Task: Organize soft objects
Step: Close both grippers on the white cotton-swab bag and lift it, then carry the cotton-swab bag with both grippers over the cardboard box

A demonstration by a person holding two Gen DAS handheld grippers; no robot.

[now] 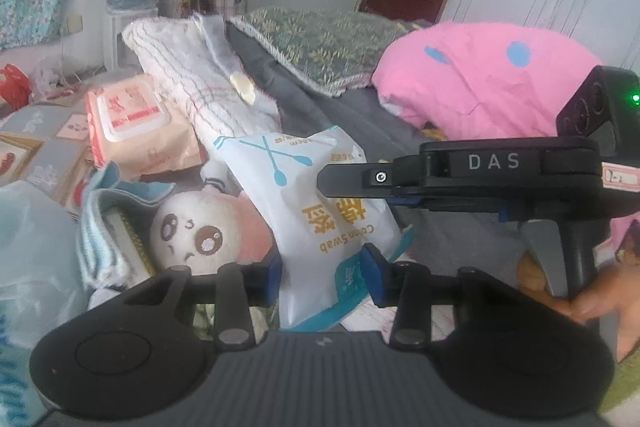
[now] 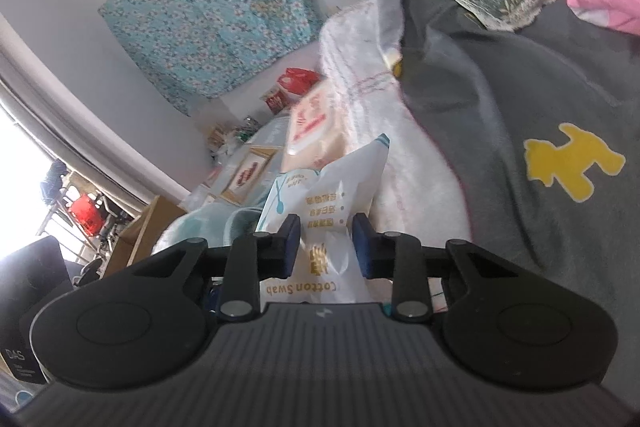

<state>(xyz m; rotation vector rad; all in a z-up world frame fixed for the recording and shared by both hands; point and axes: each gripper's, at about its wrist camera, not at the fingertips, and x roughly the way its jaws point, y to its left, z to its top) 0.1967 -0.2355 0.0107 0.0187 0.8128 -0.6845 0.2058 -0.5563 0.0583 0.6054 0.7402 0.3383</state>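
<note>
Here, on a cluttered bed, two handheld grippers are both gripping the same white and blue cotton swab bag [image 1: 320,211].

Starting at the far left of the left wrist view, a striped blue and white towel [image 1: 100,227] is lying bunched at the edge of the pile. Just right of it, a round white plush toy [image 1: 200,231] with a worried embroidered face is sitting partly under the bag. Behind these, a peach pack of wet wipes [image 1: 136,123] is resting against a folded white checked cloth [image 1: 200,79].

In the centre, the left gripper [image 1: 322,277] is pinching the lower end of the bag, its blue-padded fingers pressing in on either side. The bag is standing tilted, its top leaning toward the back left.

Further right, the right gripper [image 1: 352,183] is reaching in sideways, its black fingers pinching the bag's right edge. A hand [image 1: 568,287] is wrapping around its handle. Behind it, a pink pillow [image 1: 480,79] with blue spots is lying on a grey blanket [image 1: 340,115].

In the right wrist view, the right gripper [image 2: 326,247] is clamping the bag [image 2: 336,211] between both pads, with the grey blanket [image 2: 520,87], showing a yellow figure, spreading out to the right.
</note>
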